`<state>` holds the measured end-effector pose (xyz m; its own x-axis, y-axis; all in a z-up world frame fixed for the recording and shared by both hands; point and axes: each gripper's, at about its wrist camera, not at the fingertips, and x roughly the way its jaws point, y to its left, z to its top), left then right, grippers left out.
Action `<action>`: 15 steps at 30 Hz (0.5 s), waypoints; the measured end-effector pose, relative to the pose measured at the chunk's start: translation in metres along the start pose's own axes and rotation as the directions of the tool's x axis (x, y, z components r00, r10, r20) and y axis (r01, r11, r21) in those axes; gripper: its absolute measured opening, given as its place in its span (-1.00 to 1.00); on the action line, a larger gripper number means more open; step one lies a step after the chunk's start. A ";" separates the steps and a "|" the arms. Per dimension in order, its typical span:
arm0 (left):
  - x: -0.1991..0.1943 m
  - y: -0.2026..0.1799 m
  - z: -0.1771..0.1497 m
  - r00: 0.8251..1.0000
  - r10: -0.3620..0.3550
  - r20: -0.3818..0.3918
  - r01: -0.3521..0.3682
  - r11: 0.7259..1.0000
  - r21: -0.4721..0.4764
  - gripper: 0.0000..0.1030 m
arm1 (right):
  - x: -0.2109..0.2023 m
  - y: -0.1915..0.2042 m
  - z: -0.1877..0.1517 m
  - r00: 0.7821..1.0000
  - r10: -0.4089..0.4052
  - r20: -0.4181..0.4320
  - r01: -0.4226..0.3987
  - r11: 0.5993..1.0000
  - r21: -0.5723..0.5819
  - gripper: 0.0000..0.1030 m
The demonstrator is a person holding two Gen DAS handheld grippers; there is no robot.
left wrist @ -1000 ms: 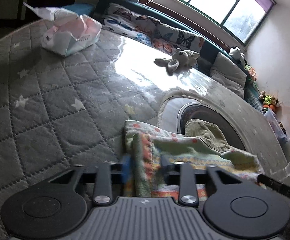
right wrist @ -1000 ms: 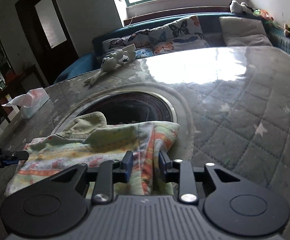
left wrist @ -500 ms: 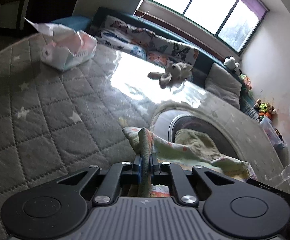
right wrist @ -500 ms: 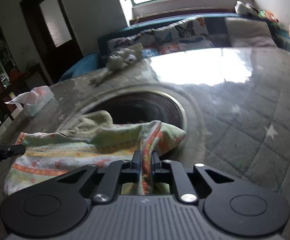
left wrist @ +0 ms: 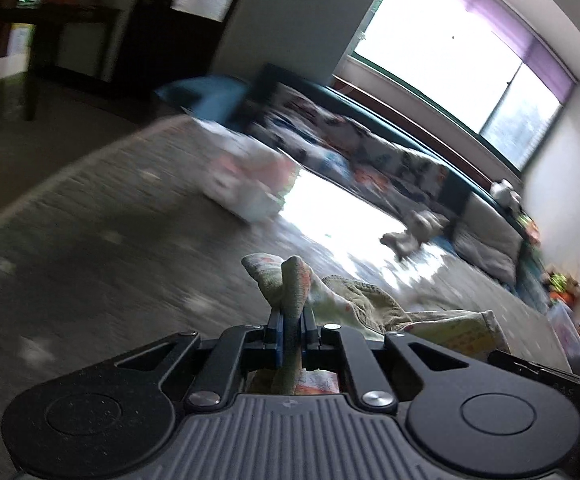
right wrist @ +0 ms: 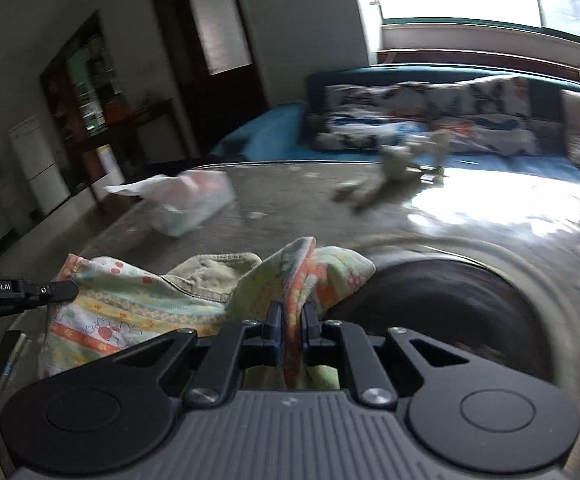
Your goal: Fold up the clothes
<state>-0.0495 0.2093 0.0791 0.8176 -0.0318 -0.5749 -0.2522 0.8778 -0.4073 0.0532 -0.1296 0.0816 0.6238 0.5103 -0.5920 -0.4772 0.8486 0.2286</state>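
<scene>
The left gripper (left wrist: 291, 330) was clamped tight on a bunched edge of the garment (left wrist: 373, 308), a fold of cloth squeezed between the blue pads and standing up above them in a rounded crest. The right gripper (right wrist: 290, 330) was likewise closed on another edge of the same garment (right wrist: 138, 308), an orange-and-green fold pinched upright between its fingers. The garment was a small, soft piece printed in pale green, yellow and cream, with orange bands, little red flowers and line-drawn figures; an olive-khaki inner part with a stitched hem showed at its middle. It sagged between the two grippers in loose creases, its lower part lying on the grey quilted table cover (left wrist: 90, 240), which carried pale star marks and a glossy sheen. In the right wrist view the tip of the left gripper (right wrist: 56, 292) met the garment's far corner. Just beyond the cloth a dark round recess (right wrist: 441, 312) with a raised ring sat in the table top. Farther off lay a tissue pack (right wrist: 188, 204) with a sheet sticking out, and a plush toy (right wrist: 393, 176), both blurred. Behind them ran a teal bench with butterfly-print cushions (right wrist: 429, 120) below a bright window (left wrist: 449, 60).
</scene>
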 end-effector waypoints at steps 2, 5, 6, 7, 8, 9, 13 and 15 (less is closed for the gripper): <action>-0.008 0.016 0.008 0.999 0.036 0.021 -0.036 0.999 -0.018 -0.84 | 0.015 0.017 0.007 0.999 0.036 -0.004 -0.036 0.999 -0.018 -0.84; -0.019 0.040 0.019 0.995 0.089 0.049 -0.087 0.995 -0.048 -0.84 | 0.038 0.045 0.018 0.996 0.091 -0.011 -0.091 0.995 -0.047 -0.84; -0.021 0.047 0.021 0.993 0.105 0.055 -0.102 0.993 -0.059 -0.83 | 0.045 0.052 0.020 0.995 0.098 -0.012 -0.098 0.994 -0.056 -0.84; -0.021 0.054 0.022 0.991 0.120 0.058 -0.116 0.991 -0.068 -0.83 | 0.052 0.059 0.021 0.995 0.103 -0.014 -0.103 0.993 -0.065 -0.84; -0.021 0.060 0.022 0.989 0.135 0.058 -0.130 0.989 -0.075 -0.83 | 0.059 0.063 0.022 0.995 0.098 -0.022 -0.099 0.993 -0.071 -0.83; -0.020 0.065 0.021 0.988 0.148 0.051 -0.144 0.986 -0.083 -0.83 | 0.066 0.067 0.023 0.995 0.093 -0.030 -0.095 0.993 -0.077 -0.79; -0.011 0.081 0.016 0.982 0.189 -0.004 -0.188 0.977 -0.100 -0.79 | 0.084 0.075 0.025 0.997 0.054 -0.046 -0.059 0.993 -0.102 -0.61; -0.009 0.086 0.013 0.979 0.204 -0.018 -0.205 0.973 -0.107 -0.75 | 0.087 0.076 0.025 0.998 0.029 -0.053 -0.036 0.992 -0.122 -0.60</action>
<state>-0.0715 0.2916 0.0584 0.7394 0.1389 -0.6588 -0.4680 0.8095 -0.3546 0.0866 -0.0175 0.0664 0.5759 0.5269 -0.6250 -0.5710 0.8064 0.1537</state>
